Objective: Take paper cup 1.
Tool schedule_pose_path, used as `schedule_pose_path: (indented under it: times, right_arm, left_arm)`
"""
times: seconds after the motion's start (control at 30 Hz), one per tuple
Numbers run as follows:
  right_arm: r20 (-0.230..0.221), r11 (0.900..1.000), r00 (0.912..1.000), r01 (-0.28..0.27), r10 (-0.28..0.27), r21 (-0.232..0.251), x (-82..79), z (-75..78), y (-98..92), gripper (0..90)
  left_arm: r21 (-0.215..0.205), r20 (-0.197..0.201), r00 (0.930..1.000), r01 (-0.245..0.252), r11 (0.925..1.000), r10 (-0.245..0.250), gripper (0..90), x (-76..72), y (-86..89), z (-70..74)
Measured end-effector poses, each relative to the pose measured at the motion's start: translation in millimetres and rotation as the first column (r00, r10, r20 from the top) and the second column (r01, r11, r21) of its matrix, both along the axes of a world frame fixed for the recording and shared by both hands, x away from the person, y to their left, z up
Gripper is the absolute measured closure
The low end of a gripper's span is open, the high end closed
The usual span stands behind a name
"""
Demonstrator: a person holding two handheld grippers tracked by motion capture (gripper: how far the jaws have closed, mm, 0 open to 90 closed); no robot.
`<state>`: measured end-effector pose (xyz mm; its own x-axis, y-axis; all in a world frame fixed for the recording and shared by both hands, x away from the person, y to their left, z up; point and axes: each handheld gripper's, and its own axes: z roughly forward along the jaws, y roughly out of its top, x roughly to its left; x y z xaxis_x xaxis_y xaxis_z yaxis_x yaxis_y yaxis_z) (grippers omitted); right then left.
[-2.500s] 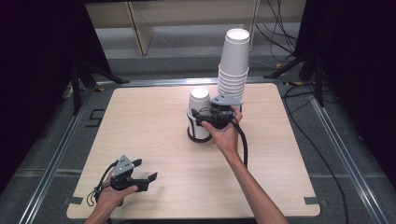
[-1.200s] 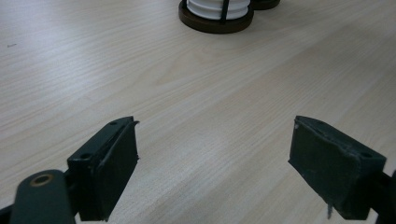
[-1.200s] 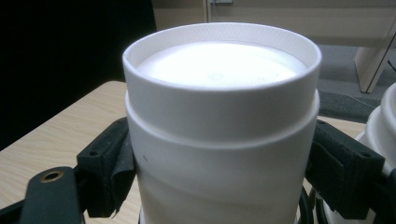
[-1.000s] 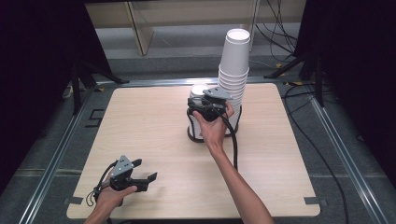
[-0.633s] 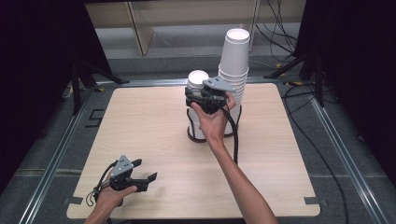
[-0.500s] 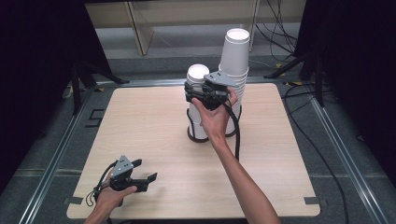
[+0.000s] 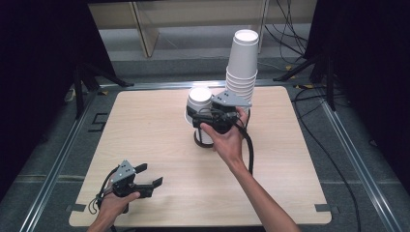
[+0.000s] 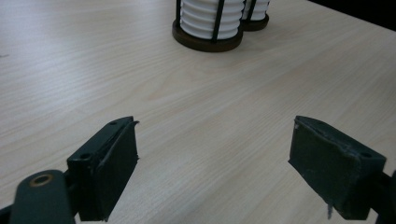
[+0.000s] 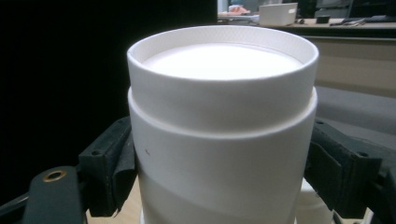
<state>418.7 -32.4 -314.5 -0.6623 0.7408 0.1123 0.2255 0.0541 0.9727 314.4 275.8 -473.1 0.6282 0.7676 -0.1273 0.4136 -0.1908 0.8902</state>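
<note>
right tongs [image 7: 199,115] are clamped on one white cup [image 7: 199,99], a pad pressed on each side of it, bottom up, so the closed end faces the ceiling. In the right gripper view the cup [image 9: 219,116] sits square between the two black jaws, and a bit more white peeks out just under it

directly below those tongs is a short stack [image 7: 205,135] of ribbed white cups in a holder [image 7: 200,143], dark round base with thin black rods going up the sides. The held cup is up off the table, right above that stack. Can't tell if it's touching the cup below

just behind the right tongs, on the far side from the hand [image 7: 227,140], there's a tall stack [image 7: 241,63] of the same cups, also upside down. I count roughly seven rims there but wouldn't swear to it. Cups are all plain white

left tongs [image 7: 151,175] are well apart from all that, down at the near edge of the table [image 7: 145,125], low over the wood, jaws apart with nothing between them, just bare tabletop in the gap. From the left gripper view you can count two holders straight ahead of the jaws: the near holder [image 8: 208,42] and a second holder [image 8: 256,23] touching or just beside it, behind

so: two tongs, two holders, two stacks, one cup in the grip
</note>
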Motion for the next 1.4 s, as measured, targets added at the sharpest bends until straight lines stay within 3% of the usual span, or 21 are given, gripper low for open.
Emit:
schedule_pose_path:
  times: [0.1, 0.17, 0.2, 0.23, 0.27, 0.3, 0.4, 0.53, 0.57, 0.67, 0.8, 0.87, 1.03, 1.07, 1.13, 1.17, 1.23, 1.27, 1.3, 1.33, 1.4]
  right_arm:
    - [0.011, 1.0, 0.9998, -0.018, 0.018, -0.006, -4.8, -5.0, -2.9, 18.9]
    - [-0.002, 0.998, 0.998, -0.062, 0.062, 0.022, -12.7, -13.4, -4.7, 18.9]
    - [0.011, 0.998, 0.9981, -0.061, 0.061, 0.003, -14.5, -16.0, -6.3, 18.9]
    - [-0.026, 0.997, 0.997, -0.073, 0.074, 0.023, -18.0, -18.4, -5.4, 18.9]
    - [-0.026, 0.997, 0.997, -0.073, 0.074, 0.023, -18.0, -18.4, -5.4, 18.9]
    - [-0.018, 0.996, 0.9963, -0.084, 0.084, 0.004, -21.5, -27.0, -7.4, 18.8]
    - [0.001, 0.996, 0.9958, -0.092, 0.092, -0.013, -21.2, -33.7, -9.6, 18.8]
    - [-0.01, 0.994, 0.9942, -0.108, 0.107, -0.031, -23.4, -47.7, -13.5, 18.8]
    - [-0.021, 0.993, 0.9934, -0.113, 0.112, -0.037, -24.9, -51.3, -14.2, 18.8]
    - [-0.057, 0.991, 0.9897, -0.133, 0.131, -0.035, -28.5, -60.1, -15.3, 18.8]
    - [-0.058, 0.988, 0.9886, -0.143, 0.139, -0.067, -32.3, -70.6, -17.1, 18.8]
    - [-0.077, 0.984, 0.9836, -0.168, 0.163, -0.063, -34.9, -77.6, -16.3, 18.8]
    - [-0.104, 0.981, 0.979, -0.182, 0.175, -0.064, -38.5, -83.9, -14.9, 18.8]
    - [-0.109, 0.978, 0.9747, -0.202, 0.195, -0.055, -39.1, -86.2, -13.5, 18.8]
    - [-0.088, 0.977, 0.9769, -0.201, 0.194, -0.072, -40.3, -88.9, -12.1, 18.8]
    - [-0.097, 0.973, 0.9713, -0.223, 0.217, -0.057, -41.6, -91.3, -9.9, 18.8]
    - [-0.102, 0.975, 0.9734, -0.212, 0.205, -0.067, -43.5, -91.9, -9.0, 18.8]
    - [-0.099, 0.97, 0.9683, -0.236, 0.229, -0.059, -43.2, -93.0, -7.6, 18.8]
    - [-0.086, 0.971, 0.9715, -0.227, 0.221, -0.07, -43.6, -93.6, -6.7, 18.8]
    - [-0.104, 0.968, 0.9652, -0.246, 0.24, -0.053, -44.1, -94.2, -5.1, 18.8]
    - [-0.101, 0.967, 0.9651, -0.248, 0.242, -0.059, -44.9, -94.6, -3.5, 18.8]
  left_arm:
    - [-0.033, 0.021, 0.9996, 0.019, 0.9993, -0.018, 14.8, -0.1, -2.0, 0.7]
    - [-0.016, 0.027, 0.9992, 0.029, 0.9995, -0.028, 14.8, -0.9, -1.8, 1.5]
    - [-0.016, 0.029, 0.9992, 0.03, 0.9994, -0.029, 14.8, -1.1, -2.2, 1.5]
    - [-0.024, 0.031, 0.9992, 0.027, 0.9994, -0.026, 14.8, -1.3, -3.2, 1.3]
    - [-0.021, 0.035, 0.999, 0.029, 0.9994, -0.028, 14.8, -1.4, -3.3, 1.4]
    - [0.001, 0.045, 0.9985, 0.031, 0.9995, -0.031, 14.8, -2.4, -2.8, 2.6]
    - [-0.002, 0.058, 0.9977, 0.036, 0.9993, -0.036, 14.8, -1.9, -3.6, 2.5]
    - [0.01, 0.056, 0.9978, 0.034, 0.9994, -0.035, 14.8, -3.3, -4.1, 3.8]
    - [-0.006, 0.069, 0.9966, 0.044, 0.999, -0.044, 14.8, -2.3, -4.6, 2.8]
    - [0.005, 0.066, 0.997, 0.041, 0.9991, -0.041, 14.8, -3.4, -5.0, 3.7]
    - [0.006, 0.071, 0.9967, 0.038, 0.9993, -0.038, 14.8, -3.4, -5.0, 3.5]
    - [0.013, 0.072, 0.9964, 0.044, 0.999, -0.044, 14.8, -3.4, -4.8, 3.7]
    - [0.017, 0.072, 0.9964, 0.044, 0.9989, -0.045, 14.8, -3.5, -5.0, 3.7]
    - [0.016, 0.078, 0.9957, 0.049, 0.9987, -0.05, 14.8, -2.9, -4.6, 3.2]
    - [0.012, 0.077, 0.996, 0.045, 0.9989, -0.046, 14.8, -4.0, -4.5, 3.6]
    - [0.006, 0.08, 0.9957, 0.047, 0.9989, -0.047, 14.8, -3.9, -4.4, 3.5]
    - [0.019, 0.073, 0.9966, 0.037, 0.9991, -0.039, 14.8, -5.2, -3.6, 5.4]
    - [-0.007, 0.085, 0.9956, 0.041, 0.9991, -0.04, 14.8, -4.4, -4.7, 4.3]
    - [0.003, 0.086, 0.9953, 0.045, 0.999, -0.045, 14.8, -4.7, -4.0, 4.7]
    - [0.002, 0.088, 0.995, 0.048, 0.9988, -0.048, 14.8, -4.8, -4.1, 4.4]
    - [0.002, 0.091, 0.9947, 0.048, 0.9989, -0.048, 14.8, -5.8, -4.2, 4.8]
